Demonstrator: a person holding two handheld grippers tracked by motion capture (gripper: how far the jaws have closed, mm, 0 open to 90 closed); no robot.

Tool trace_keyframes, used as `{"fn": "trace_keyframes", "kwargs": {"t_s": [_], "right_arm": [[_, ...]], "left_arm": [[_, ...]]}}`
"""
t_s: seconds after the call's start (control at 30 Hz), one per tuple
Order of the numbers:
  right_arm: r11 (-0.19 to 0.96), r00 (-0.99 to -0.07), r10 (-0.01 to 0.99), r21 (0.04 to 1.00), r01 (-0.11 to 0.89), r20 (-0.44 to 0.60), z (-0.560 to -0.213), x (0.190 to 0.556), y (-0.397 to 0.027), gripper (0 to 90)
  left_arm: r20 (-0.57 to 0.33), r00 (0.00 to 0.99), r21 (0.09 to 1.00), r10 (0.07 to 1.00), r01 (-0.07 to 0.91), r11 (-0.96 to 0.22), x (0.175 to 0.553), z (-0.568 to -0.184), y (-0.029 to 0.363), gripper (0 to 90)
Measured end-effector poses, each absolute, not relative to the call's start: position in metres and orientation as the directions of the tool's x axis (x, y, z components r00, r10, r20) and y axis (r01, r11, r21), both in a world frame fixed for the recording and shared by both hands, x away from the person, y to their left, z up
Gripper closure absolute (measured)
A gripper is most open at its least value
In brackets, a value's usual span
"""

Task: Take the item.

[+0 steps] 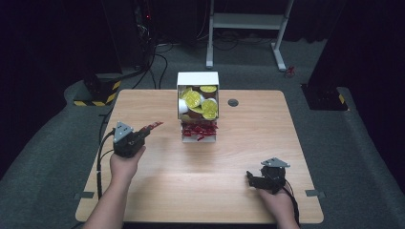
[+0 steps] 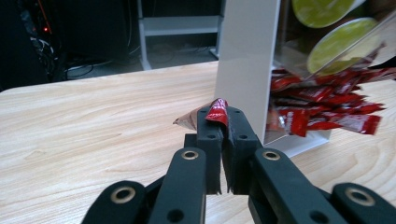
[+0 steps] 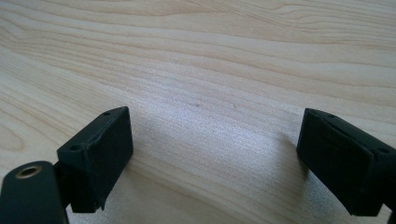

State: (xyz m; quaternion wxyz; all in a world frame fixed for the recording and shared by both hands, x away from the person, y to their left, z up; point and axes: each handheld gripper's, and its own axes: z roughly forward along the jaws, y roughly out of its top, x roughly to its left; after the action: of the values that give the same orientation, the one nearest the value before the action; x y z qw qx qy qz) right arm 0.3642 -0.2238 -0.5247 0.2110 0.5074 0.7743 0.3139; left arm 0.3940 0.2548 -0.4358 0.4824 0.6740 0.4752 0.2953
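Wooden table (image 1: 200,162), grey floor (image 1: 47,143), white desk frame (image 1: 248,21)

Dispenser box (image 1: 197,79) stands at table's (image 1: 157,195) far-centre edge; round lidded cups (image 1: 209,108) in upper part, sachets (image 1: 198,130) piled in lower tray. Left gripper (image 1: 143,131) w/ one sachet (image 1: 154,126) sits left of box, near. Right gripper (image 1: 252,178) at near-right, well apart from box. Grommet hole (image 1: 233,102) just right of box.

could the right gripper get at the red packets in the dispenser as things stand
Probably yes. The right gripper rests open and empty near the table's front right, bare wood lies between it and the red packets in the white dispenser's open bottom tray, and the left gripper is off to the side.
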Motion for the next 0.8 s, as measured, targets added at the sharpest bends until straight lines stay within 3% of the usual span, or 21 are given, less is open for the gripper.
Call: {"fn": "trace_keyframes", "kwargs": {"t_s": [0.8], "right_arm": [[0.287,-0.395,0.919,0.700,0.654,-0.007,-0.525,0.364,-0.224,10.4]], "left_arm": [[-0.087,0.315,0.898,0.945,0.436,-0.063,0.428,-0.468,0.248,86.2]]}}
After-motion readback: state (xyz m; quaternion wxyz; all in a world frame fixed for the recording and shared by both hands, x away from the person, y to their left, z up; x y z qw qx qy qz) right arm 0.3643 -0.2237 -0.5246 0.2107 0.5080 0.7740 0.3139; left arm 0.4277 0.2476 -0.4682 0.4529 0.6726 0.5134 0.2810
